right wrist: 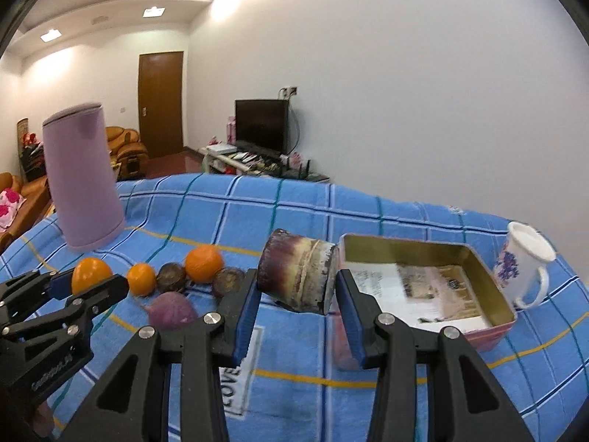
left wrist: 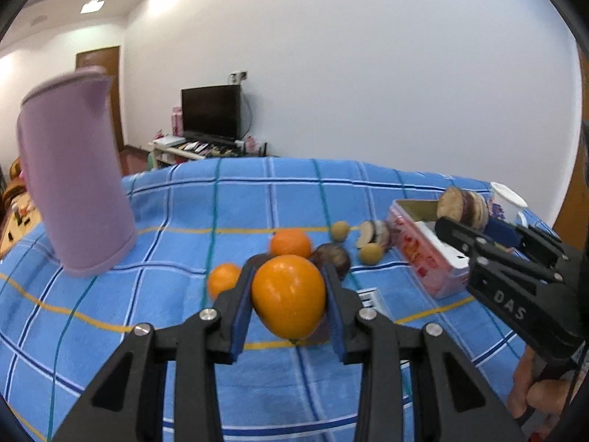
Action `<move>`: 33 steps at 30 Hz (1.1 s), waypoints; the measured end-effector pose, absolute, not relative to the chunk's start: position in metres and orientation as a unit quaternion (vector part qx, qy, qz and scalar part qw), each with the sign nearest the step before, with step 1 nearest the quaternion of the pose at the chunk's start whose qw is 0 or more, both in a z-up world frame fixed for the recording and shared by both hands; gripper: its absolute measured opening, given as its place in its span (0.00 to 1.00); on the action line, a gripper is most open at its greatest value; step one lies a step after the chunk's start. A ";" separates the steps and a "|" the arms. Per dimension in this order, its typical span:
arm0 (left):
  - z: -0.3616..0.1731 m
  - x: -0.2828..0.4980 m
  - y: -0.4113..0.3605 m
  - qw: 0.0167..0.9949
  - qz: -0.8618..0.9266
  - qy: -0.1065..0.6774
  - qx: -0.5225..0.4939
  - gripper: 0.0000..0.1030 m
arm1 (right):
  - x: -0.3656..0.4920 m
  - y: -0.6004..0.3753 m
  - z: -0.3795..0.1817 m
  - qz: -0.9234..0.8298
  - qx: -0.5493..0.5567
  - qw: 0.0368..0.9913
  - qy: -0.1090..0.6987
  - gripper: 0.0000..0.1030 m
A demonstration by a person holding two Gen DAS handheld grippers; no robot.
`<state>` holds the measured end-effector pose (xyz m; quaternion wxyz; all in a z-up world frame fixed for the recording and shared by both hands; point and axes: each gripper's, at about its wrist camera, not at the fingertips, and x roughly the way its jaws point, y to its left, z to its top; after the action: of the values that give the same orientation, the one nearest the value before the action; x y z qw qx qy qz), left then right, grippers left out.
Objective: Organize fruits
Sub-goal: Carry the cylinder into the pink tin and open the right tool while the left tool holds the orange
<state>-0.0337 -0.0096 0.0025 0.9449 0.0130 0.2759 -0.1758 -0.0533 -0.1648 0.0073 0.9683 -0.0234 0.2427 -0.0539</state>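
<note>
Over the cloth: both grippers hang above a blue checked cloth (right wrist: 294, 199), each carrying 1 item clear of it
Left gripper (left wrist: 289, 294): jaws set narrow, pads pressed on both sides of an orange fruit (left wrist: 289, 294); the fruit is off the cloth
Right gripper (right wrist: 296, 294): jaws set narrow, clamped on a cane piece (right wrist: 298, 270), a purple-brown cylinder held by its 2 cut ends, lying crosswise
Reason for cane hold: judged, gripping the flat ends keeps the round body from rolling out of the pads
Tin (right wrist: 427, 280): open, rectangular, just right of the cane piece; printed paper lies in the bottom, no fruit seen inside
Reason for tin position: judged, it serves as the collecting box, placed within short reach of both grippers
Loose fruit: 2 oranges (right wrist: 204, 263), 2 dark round fruits (right wrist: 171, 276) and a purple piece (right wrist: 171, 311) lie in a cluster left of the cane piece; the left view adds 2 small tan fruits (left wrist: 339, 230) and another cut piece (left wrist: 371, 234) near the tin
Bystanders: pink cylinder (right wrist: 83, 176) far left, mug (right wrist: 522, 261) beyond the tin; neither is touched
Task state: judged early, most fruit lies loose
Risk: judged, the smooth fruit could slip from a light squeeze
</note>
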 end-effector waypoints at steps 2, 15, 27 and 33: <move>0.007 -0.034 -0.025 0.944 -0.186 0.272 0.026 0.36 | -0.053 -0.174 0.010 -0.066 -0.020 0.969 0.238 0.43; 0.018 -0.019 -0.123 0.934 -0.245 0.258 0.043 0.36 | -0.046 -0.278 0.002 -0.167 -0.007 0.952 0.258 0.43; 0.002 0.006 -0.197 0.916 -0.267 0.292 0.060 0.36 | -0.028 -0.332 -0.019 -0.176 0.016 0.933 0.313 0.43; -0.012 0.017 -0.204 0.910 -0.261 0.317 0.063 0.36 | -0.021 -0.334 -0.027 -0.164 0.023 0.929 0.331 0.43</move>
<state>0.0169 -0.2040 -0.0123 0.9098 0.0627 0.3167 -0.2607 -0.0205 -0.3342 -0.0269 0.9290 0.0228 0.3312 -0.1638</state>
